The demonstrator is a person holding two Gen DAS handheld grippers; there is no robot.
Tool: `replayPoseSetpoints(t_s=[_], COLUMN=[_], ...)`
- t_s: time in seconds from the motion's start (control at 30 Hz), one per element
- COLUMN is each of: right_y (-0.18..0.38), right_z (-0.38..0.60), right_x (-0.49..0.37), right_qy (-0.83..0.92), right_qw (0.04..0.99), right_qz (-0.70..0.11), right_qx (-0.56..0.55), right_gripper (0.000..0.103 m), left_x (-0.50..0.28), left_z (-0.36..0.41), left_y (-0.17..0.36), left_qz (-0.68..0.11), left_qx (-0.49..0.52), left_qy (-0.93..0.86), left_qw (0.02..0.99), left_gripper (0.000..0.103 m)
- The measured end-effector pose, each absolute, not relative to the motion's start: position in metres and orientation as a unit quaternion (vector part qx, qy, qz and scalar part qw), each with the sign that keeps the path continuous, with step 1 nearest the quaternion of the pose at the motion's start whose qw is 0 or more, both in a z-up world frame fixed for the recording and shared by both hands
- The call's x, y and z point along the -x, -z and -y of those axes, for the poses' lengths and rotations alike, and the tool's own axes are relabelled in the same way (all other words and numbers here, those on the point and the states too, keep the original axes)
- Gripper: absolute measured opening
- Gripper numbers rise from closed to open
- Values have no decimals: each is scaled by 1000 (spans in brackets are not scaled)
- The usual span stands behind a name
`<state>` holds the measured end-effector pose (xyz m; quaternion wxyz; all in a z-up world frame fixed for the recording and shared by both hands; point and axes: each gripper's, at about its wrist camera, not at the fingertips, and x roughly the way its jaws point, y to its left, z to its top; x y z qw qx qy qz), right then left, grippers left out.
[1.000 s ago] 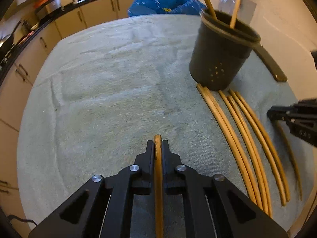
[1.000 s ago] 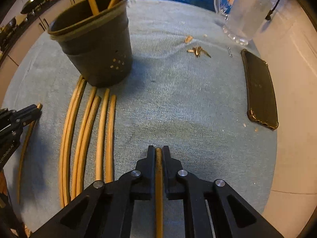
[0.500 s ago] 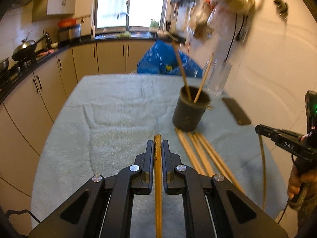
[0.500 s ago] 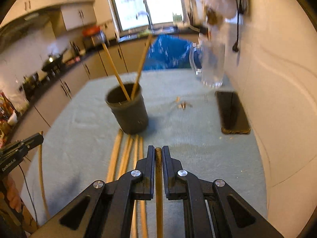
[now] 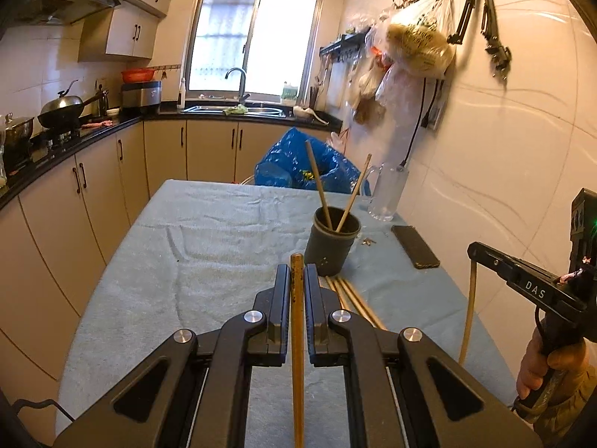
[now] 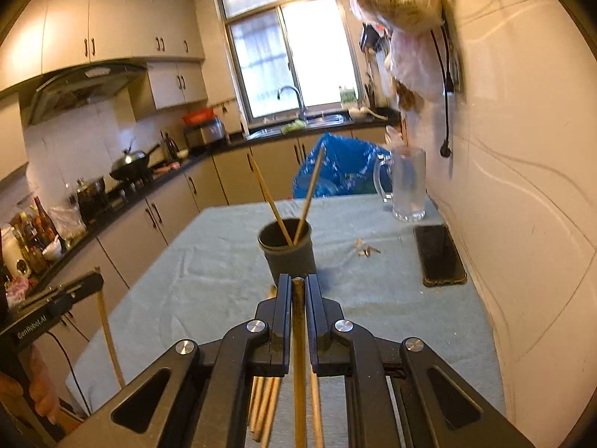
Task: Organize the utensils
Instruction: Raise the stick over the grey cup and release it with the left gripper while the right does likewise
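Observation:
My left gripper [image 5: 297, 274] is shut on a wooden chopstick [image 5: 297, 336] that runs back between its fingers. My right gripper [image 6: 298, 285] is shut on another chopstick [image 6: 298, 354]. Both are held above the near end of the table. A dark grey utensil cup [image 5: 332, 240] stands ahead with two chopsticks [image 5: 317, 183] leaning in it; it also shows in the right wrist view [image 6: 287, 252]. Several loose chopsticks [image 5: 350, 295] lie on the cloth in front of the cup. The right gripper shows in the left view [image 5: 481, 252] with its chopstick hanging down.
A green-grey cloth [image 5: 224, 231] covers the table. A black phone [image 6: 440, 259] lies near the right wall. A glass mug [image 6: 406, 184] and a blue bag [image 6: 335, 168] are at the far end. Small scraps [image 6: 367, 250] lie beside the cup. Kitchen cabinets run along the left.
Both grippers have lifted and tilted up from close over the table, each with its chopstick. The cup and loose chopsticks now lie farther below and ahead.

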<state>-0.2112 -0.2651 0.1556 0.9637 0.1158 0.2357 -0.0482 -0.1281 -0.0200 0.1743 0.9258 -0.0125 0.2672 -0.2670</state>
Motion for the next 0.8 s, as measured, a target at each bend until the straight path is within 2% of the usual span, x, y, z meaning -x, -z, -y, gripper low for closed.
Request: replayPoseSetpoints(t_s=[0.4,0.8], right_y=[-174,-216], right_z=[261,279], right_x=[216,190], right_qy=[37,29], right_qw=[970,977], right_qz=[-205,-162], right_qx=[-126,-134], right_gripper=[7,7], left_x=[145,94], left_z=[19,46], left_y=[-209,-247], left_qz=[-236,-228], left_qx=[25,40], left_qy=[283,289], left_qw=[929,929], left_gripper=[7,7])
